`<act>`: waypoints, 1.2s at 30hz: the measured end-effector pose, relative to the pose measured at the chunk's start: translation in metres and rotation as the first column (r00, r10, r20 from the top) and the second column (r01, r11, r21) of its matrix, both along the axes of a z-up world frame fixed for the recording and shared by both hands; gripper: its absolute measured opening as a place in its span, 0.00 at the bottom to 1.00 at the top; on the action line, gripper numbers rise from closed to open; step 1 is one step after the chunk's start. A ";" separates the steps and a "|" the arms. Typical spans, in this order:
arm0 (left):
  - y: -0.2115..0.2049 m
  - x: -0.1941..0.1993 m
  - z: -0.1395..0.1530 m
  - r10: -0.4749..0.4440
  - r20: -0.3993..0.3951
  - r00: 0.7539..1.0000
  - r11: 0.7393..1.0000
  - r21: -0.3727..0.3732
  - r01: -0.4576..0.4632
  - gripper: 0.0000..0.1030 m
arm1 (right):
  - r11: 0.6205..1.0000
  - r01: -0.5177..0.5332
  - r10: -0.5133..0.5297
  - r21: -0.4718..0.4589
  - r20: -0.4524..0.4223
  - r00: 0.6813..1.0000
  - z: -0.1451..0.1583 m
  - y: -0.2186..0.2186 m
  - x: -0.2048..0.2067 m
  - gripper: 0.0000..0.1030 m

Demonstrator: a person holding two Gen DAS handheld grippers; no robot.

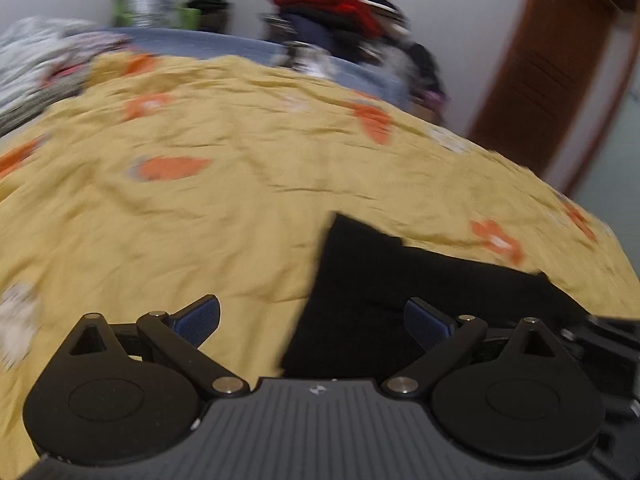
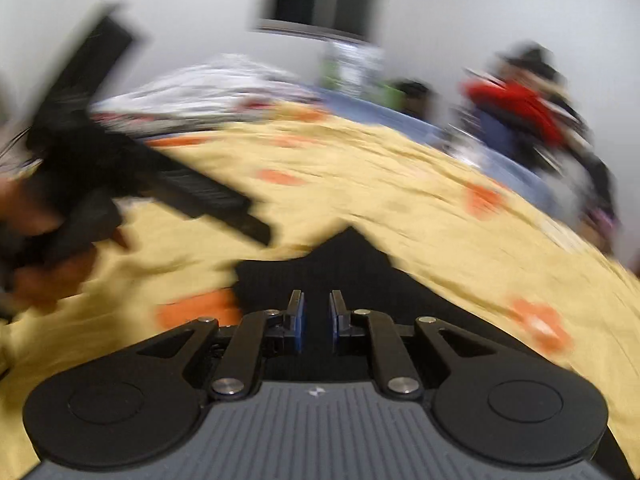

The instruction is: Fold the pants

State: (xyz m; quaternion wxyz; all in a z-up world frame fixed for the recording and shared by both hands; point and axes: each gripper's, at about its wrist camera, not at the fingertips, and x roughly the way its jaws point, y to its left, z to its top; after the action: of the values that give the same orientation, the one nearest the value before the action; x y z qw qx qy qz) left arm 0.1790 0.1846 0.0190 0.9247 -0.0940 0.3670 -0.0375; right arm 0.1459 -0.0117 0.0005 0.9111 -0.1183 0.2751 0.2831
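The right gripper (image 2: 317, 316) has its 2 blue pads (image 2: 299, 322) drawn close with a thin gap, and nothing visibly pinched between them. Beyond its tips lie the black pants (image 2: 348, 256), folded flat on a yellow bedspread (image 2: 380, 184) with orange flowers. The left gripper (image 1: 312, 318) is spread wide and empty, hovering over the pants' (image 1: 384, 280) left edge. In the right view a hand (image 2: 40, 276) grips the other tool at left (badly blurred). Further back sit a clothes pile (image 1: 336, 4) and a brown door (image 1: 548, 68).
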 end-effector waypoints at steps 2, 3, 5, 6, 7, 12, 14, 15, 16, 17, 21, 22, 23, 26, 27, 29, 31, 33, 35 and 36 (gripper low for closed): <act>-0.021 0.022 0.002 -0.050 0.000 0.999 0.998 0.034 0.050 0.96 | 0.997 0.071 -0.069 0.026 -0.075 0.995 -0.012 -0.014 0.018 0.12; -0.029 0.034 0.000 -0.071 -0.002 0.997 0.996 0.051 0.071 0.96 | 0.993 0.099 -0.093 0.057 -0.109 0.990 -0.018 -0.020 0.026 0.12; -0.040 0.058 -0.013 -0.071 -0.058 0.996 0.994 0.074 0.075 0.94 | 0.987 0.136 -0.120 0.084 -0.169 0.978 -0.028 -0.027 0.039 0.12; -0.042 0.069 -0.022 -0.070 -0.095 0.993 0.994 0.072 0.077 0.94 | 0.985 0.148 -0.131 0.087 -0.179 0.975 -0.034 -0.027 0.044 0.12; -0.046 0.081 -0.031 -0.075 -0.125 0.989 0.994 0.063 0.084 0.95 | 0.984 0.160 -0.141 0.085 -0.188 0.972 -0.038 -0.026 0.050 0.12; -0.053 0.117 -0.065 -0.026 -0.142 0.990 0.983 0.176 0.051 1.00 | 0.980 0.178 -0.157 0.090 -0.202 0.967 -0.046 -0.020 0.078 0.11; -0.055 0.117 -0.061 -0.019 -0.135 0.991 0.982 0.186 0.044 0.99 | 0.977 0.184 -0.157 0.109 -0.215 0.964 -0.038 -0.021 0.078 0.12; -0.055 0.111 -0.056 -0.026 -0.119 0.993 0.983 0.180 0.048 0.94 | 0.976 0.181 -0.156 0.117 -0.200 0.967 -0.032 -0.026 0.071 0.12; -0.056 0.103 -0.051 -0.029 -0.101 0.994 0.981 0.189 0.048 0.95 | 0.977 0.179 -0.157 0.115 -0.179 0.971 -0.029 -0.033 0.063 0.12; -0.057 0.093 -0.046 -0.033 -0.078 0.996 0.978 0.204 0.048 0.95 | 0.979 0.176 -0.159 0.100 -0.155 0.975 -0.025 -0.041 0.055 0.12; -0.072 0.072 -0.041 -0.096 -0.081 0.992 0.970 0.216 0.111 0.95 | 0.961 0.274 -0.266 0.034 -0.147 0.953 -0.025 -0.082 0.062 0.12; -0.077 0.069 -0.042 -0.106 -0.081 0.991 0.969 0.214 0.121 0.95 | 0.953 0.304 -0.298 0.008 -0.172 0.939 -0.029 -0.090 0.071 0.12; -0.085 0.068 -0.044 -0.119 -0.071 0.990 0.966 0.221 0.133 0.95 | 0.948 0.319 -0.316 -0.016 -0.203 0.927 -0.034 -0.096 0.082 0.12; -0.106 0.072 -0.054 -0.135 -0.056 0.989 0.937 0.317 0.146 0.98 | 0.948 0.316 -0.305 0.022 -0.209 0.929 -0.043 -0.104 0.098 0.12; -0.110 0.077 -0.059 -0.134 -0.050 0.990 0.929 0.341 0.143 1.00 | 0.950 0.312 -0.303 0.015 -0.201 0.931 -0.042 -0.102 0.102 0.11; -0.110 0.090 -0.067 -0.123 -0.042 0.992 0.927 0.352 0.130 1.00 | 0.953 0.302 -0.299 -0.012 -0.181 0.937 -0.044 -0.096 0.110 0.12; -0.106 0.098 -0.064 -0.103 -0.050 0.993 0.939 0.324 0.114 0.98 | 0.950 0.313 -0.310 -0.018 -0.188 0.932 -0.042 -0.096 0.115 0.12; -0.102 0.088 -0.052 -0.110 -0.034 0.993 0.949 0.295 0.115 0.92 | 0.944 0.329 -0.327 -0.017 -0.163 0.931 -0.033 -0.098 0.103 0.12; -0.100 0.070 -0.042 -0.150 -0.013 0.989 0.947 0.284 0.148 0.94 | 0.946 0.323 -0.321 -0.009 -0.142 0.937 -0.027 -0.106 0.088 0.12; -0.099 0.063 -0.039 -0.170 -0.010 0.985 0.946 0.279 0.166 0.95 | 0.948 0.319 -0.316 -0.006 -0.154 0.936 -0.026 -0.112 0.085 0.12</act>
State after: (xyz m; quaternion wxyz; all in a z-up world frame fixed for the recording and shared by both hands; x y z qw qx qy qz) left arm 0.2418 0.0853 -0.0204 0.9247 0.0690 0.3687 -0.0647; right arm 0.2311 -0.1239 -0.0257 0.9222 -0.0416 0.3569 0.1431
